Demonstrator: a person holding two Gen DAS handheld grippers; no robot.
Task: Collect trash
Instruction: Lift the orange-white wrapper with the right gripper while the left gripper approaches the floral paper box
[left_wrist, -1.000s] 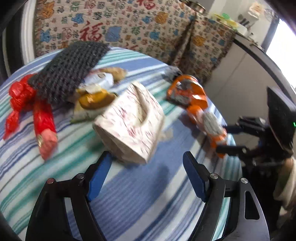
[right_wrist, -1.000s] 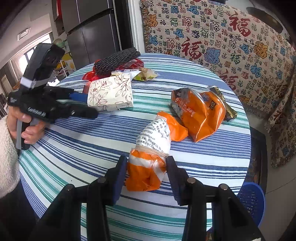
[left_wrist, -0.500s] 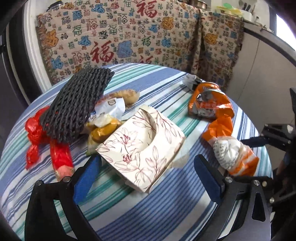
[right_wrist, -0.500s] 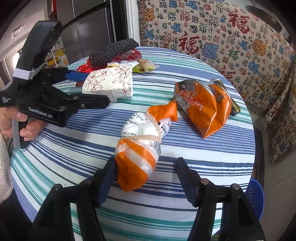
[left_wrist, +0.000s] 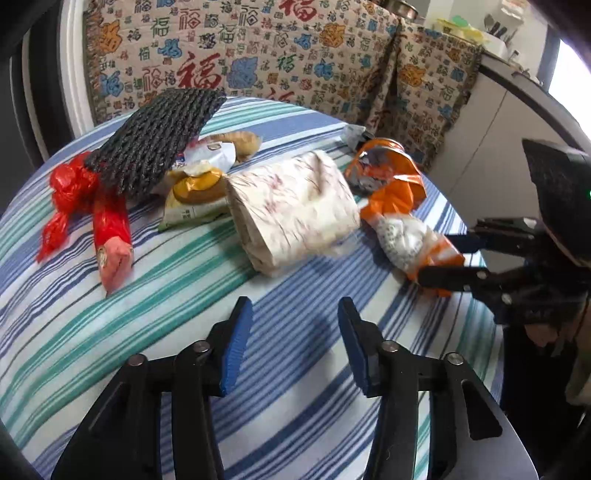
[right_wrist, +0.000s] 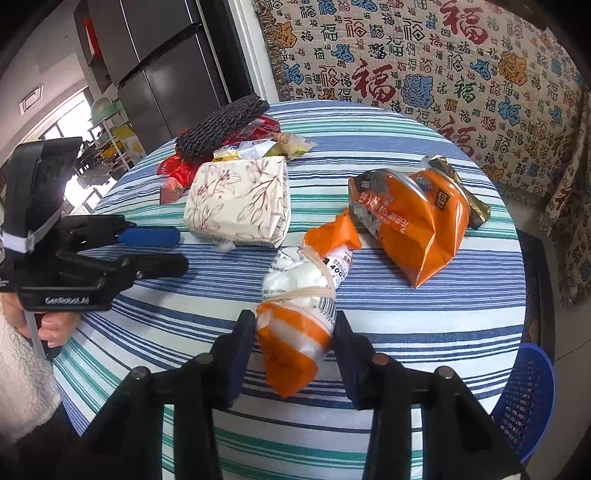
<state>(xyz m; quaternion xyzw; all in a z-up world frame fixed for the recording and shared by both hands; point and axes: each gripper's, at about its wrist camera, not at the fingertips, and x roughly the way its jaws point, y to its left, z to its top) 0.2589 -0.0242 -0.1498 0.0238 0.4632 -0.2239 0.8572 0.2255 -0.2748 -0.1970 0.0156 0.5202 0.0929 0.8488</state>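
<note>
A knotted orange-and-white plastic bag (right_wrist: 295, 332) lies on the striped tablecloth (right_wrist: 406, 332). My right gripper (right_wrist: 293, 343) has it between its pads; the jaws are closing and both pads touch its sides. The left wrist view shows the same grip, the right gripper (left_wrist: 436, 256) on the bag (left_wrist: 402, 236). My left gripper (left_wrist: 293, 332) is closing with nothing between its blue pads, just short of a floral tissue pack (left_wrist: 291, 214). The right wrist view shows the left gripper (right_wrist: 181, 251) beside that pack (right_wrist: 236, 203).
An orange snack bag (right_wrist: 406, 221) lies behind the held bag. A black woven mat (left_wrist: 155, 136), a red plastic bag (left_wrist: 107, 221) and yellow wrappers (left_wrist: 195, 192) sit at the far left. A blue basket (right_wrist: 524, 387) stands beside the table.
The left jaws spread wide near the tissue pack, then narrowed, and the pack now lies beyond the tips. The right jaws loosened around the orange-and-white bag and closed on it again.
</note>
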